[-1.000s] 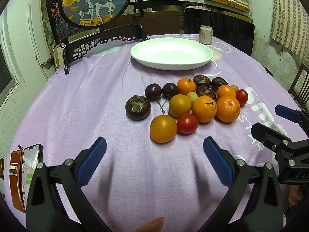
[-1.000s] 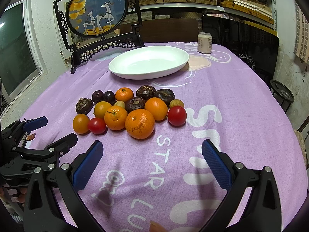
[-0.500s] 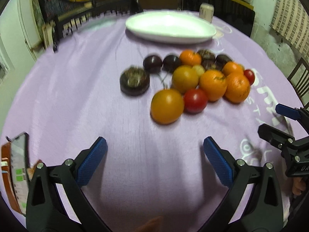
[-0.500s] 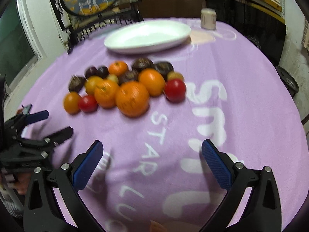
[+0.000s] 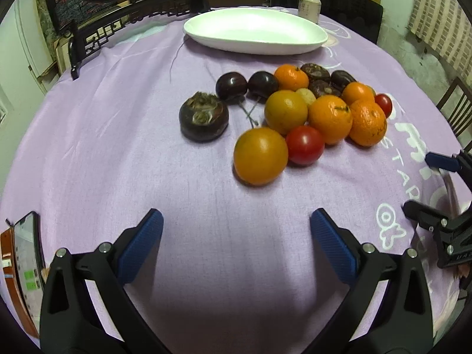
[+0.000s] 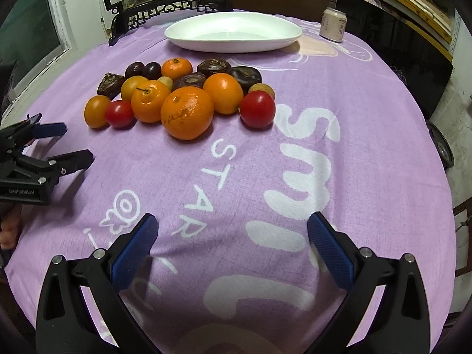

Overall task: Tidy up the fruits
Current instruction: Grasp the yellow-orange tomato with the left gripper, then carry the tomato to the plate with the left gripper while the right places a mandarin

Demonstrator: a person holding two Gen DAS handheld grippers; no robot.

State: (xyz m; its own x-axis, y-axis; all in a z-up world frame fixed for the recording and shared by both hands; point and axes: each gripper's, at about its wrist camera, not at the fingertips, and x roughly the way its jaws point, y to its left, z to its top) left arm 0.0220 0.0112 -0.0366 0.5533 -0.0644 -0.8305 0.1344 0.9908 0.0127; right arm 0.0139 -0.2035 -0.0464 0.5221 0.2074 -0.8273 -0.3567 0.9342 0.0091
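1. We hold the left gripper low over the near part of the table, its blue fingers spread wide with nothing but bare purple cloth between them.
2. Our right gripper hangs over the white lettering on the cloth, fingers likewise wide apart and holding nothing.
3. The fruit pile lies ahead of both grippers, mid-table, with open cloth between it and the fingertips.
4. In the left view, a yellow-orange fruit sits nearest, touching a red tomato; a dark wrinkled fruit stands slightly apart on the pile's left.
5. In the right view, a large orange fronts the pile, with a second red tomato at its right edge.
6. Right of the pile the cloth runs clear to the table's rounded edge; left of it, open cloth reaches a phone lying at the near-left rim.
7. Beyond the pile, a white plate sits empty near the far edge, apart from the fruit.
8. A can stands just right of the plate; a dark carved stand rises behind it on the left.
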